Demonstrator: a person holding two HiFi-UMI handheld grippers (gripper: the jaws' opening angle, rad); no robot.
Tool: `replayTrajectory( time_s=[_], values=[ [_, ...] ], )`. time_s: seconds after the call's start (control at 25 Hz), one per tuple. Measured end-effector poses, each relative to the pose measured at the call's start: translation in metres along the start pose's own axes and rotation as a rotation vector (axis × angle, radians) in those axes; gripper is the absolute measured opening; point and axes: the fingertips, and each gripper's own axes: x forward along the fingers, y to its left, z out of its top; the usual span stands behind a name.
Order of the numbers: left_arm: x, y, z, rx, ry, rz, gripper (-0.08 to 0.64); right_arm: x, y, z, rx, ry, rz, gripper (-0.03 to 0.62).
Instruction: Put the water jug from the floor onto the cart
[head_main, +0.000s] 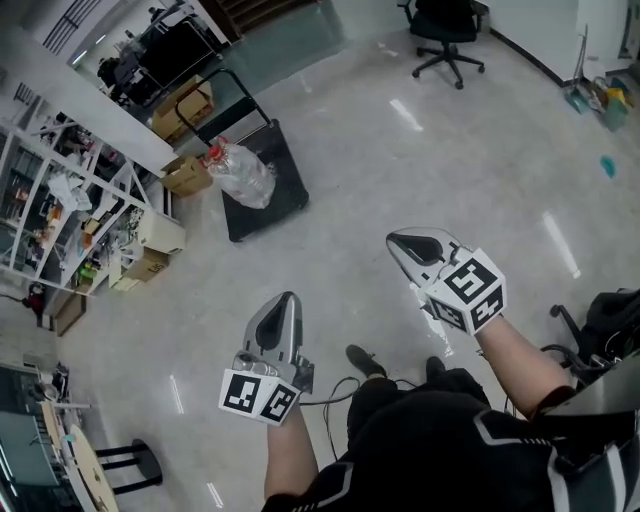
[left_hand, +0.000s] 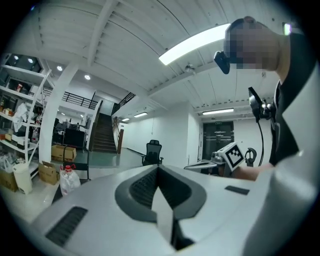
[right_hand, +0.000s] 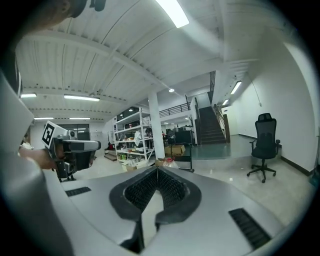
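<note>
The water jug (head_main: 240, 172), clear plastic with a red cap, lies on the black platform cart (head_main: 285, 195) at the upper left of the head view. It shows small at the far left in the left gripper view (left_hand: 68, 180), and just over the jaw tips in the right gripper view (right_hand: 169, 162). My left gripper (head_main: 288, 298) and right gripper (head_main: 395, 240) are held out over bare floor, well short of the cart. Both point toward it, and their jaws are shut with nothing between them. In each gripper's own view, left (left_hand: 158, 167) and right (right_hand: 157, 170), the pads meet in a thin line.
Metal shelves (head_main: 60, 210) with cardboard boxes (head_main: 185, 175) stand left of the cart. A black office chair (head_main: 447, 35) is at the top right and a stool (head_main: 130, 465) at the bottom left. A staircase (left_hand: 102, 132) rises behind the cart. Pale tiled floor separates me from the cart.
</note>
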Motion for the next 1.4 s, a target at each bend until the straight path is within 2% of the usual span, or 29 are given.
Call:
replayTrajectory(
  time_s=[0.2,0.48,0.6,0.68,0.8,0.92,1.08,1.4],
  values=[
    [-0.037,-0.023,-0.002,0.022,0.015,-0.032,-0.009,-0.015,0.034,-0.004,0.002,-0.001,0.003,0.002],
    [-0.101,-0.025,-0.023,0.013,-0.016,-0.111,-0.009,-0.015,0.108,-0.026,0.013,0.015,-0.038,0.002],
    [-0.142,-0.025,-0.022,-0.014,-0.023,-0.162,-0.009,-0.019,0.151,-0.028,0.1,-0.006,-0.022,0.003],
    [-0.168,-0.031,-0.026,-0.018,-0.008,-0.202,-0.009,-0.029,0.17,-0.032,0.142,-0.007,-0.04,0.002],
    [-0.194,-0.037,-0.033,-0.005,0.013,-0.235,-0.009,-0.047,0.194,-0.04,0.126,0.01,-0.082,0.003],
    [-0.213,-0.031,-0.027,-0.015,0.005,-0.237,-0.009,-0.051,0.221,-0.035,0.096,0.013,-0.07,0.002],
    [-0.224,-0.053,-0.024,0.006,0.014,-0.253,-0.009,-0.076,0.226,-0.031,0.102,-0.002,-0.083,0.002],
    [-0.216,-0.087,-0.019,0.014,-0.006,-0.215,-0.009,-0.115,0.214,-0.033,0.053,0.017,-0.085,0.002]
  ],
)
